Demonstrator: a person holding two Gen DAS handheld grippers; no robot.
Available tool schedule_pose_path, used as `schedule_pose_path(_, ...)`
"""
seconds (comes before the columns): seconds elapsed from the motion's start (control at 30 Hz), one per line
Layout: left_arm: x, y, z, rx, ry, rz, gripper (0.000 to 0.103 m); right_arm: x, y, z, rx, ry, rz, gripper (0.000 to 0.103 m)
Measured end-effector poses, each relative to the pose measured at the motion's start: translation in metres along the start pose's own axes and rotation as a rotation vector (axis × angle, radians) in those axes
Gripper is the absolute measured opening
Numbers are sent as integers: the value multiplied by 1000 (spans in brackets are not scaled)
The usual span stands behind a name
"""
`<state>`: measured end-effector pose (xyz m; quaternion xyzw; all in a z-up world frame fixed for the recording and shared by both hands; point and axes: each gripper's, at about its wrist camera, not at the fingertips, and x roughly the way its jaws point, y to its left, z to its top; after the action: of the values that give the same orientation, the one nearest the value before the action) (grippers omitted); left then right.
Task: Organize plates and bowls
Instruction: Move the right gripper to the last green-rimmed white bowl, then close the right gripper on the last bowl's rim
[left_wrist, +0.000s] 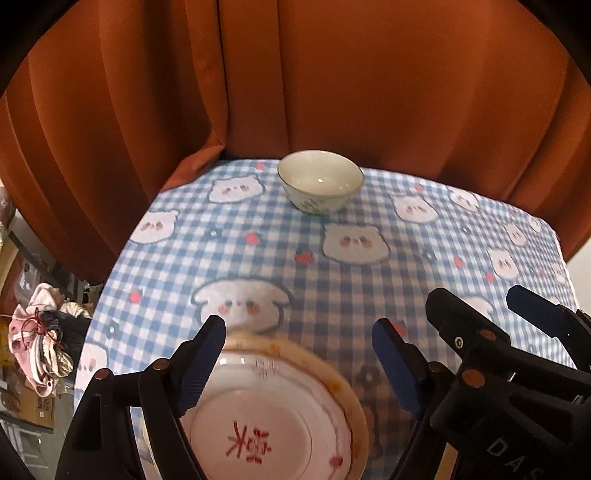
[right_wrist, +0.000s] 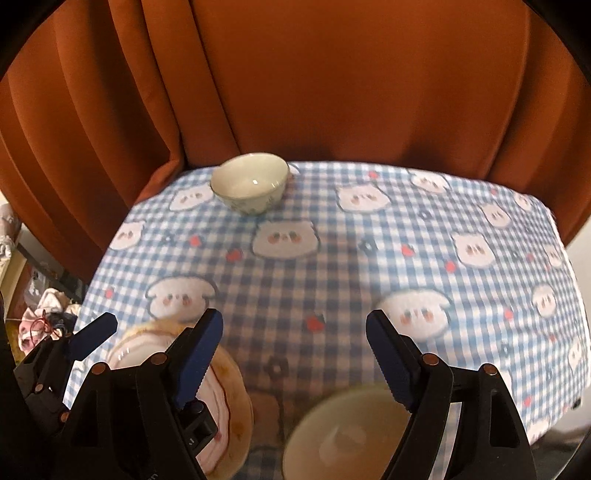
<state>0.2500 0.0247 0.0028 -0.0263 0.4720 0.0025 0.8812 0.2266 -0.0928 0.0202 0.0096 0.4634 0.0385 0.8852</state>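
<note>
Both grippers hang over the checked surface (left_wrist: 332, 266) with fingers apart and nothing between them: the left gripper (left_wrist: 299, 332) above the pink plate (left_wrist: 269, 417), the right gripper (right_wrist: 295, 325) above a near bowl (right_wrist: 343, 439). A small bowl (left_wrist: 320, 181) sits far back by the orange curtain (left_wrist: 295, 81).

Plate (left_wrist: 266, 417), left wrist view: red brush characters in the centre, prob. Chinese, can't make them out; a smaller red mark near the far rim, also unreadable. White letters "DAS" on the right claw (left_wrist: 469, 314) body, cut off at frame edge.
</note>
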Motion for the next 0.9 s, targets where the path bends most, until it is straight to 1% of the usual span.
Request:
schedule_pose_path(0.33,30,-14,59,-50,-37,94,80,34,-12,70,-30,-20,47,83)
schedule_pose_path(0.4,38,-17,68,-61,-42,115,79,42,-14,83,-43,-26,61,83)
schedule_pose_path(0.47,46,-18,76,-72,-39,131,74,50,-17,93,-56,-34,73,83)
schedule_pose_path(0.67,78,-15,97,-129,-21,191,70,89,-24,122,-75,-30,116,82)
schedule_pose_path(0.7,84,-14,100,-136,-21,199,69,97,-22,127,-76,-24,123,82)
schedule_pose_path(0.8,103,-9,110,-156,-22,221,69,115,-17,138,-82,-13,131,76)
schedule_pose_path(0.9,120,-6,119,-177,-17,224,64,134,-13,149,-85,-9,125,75)
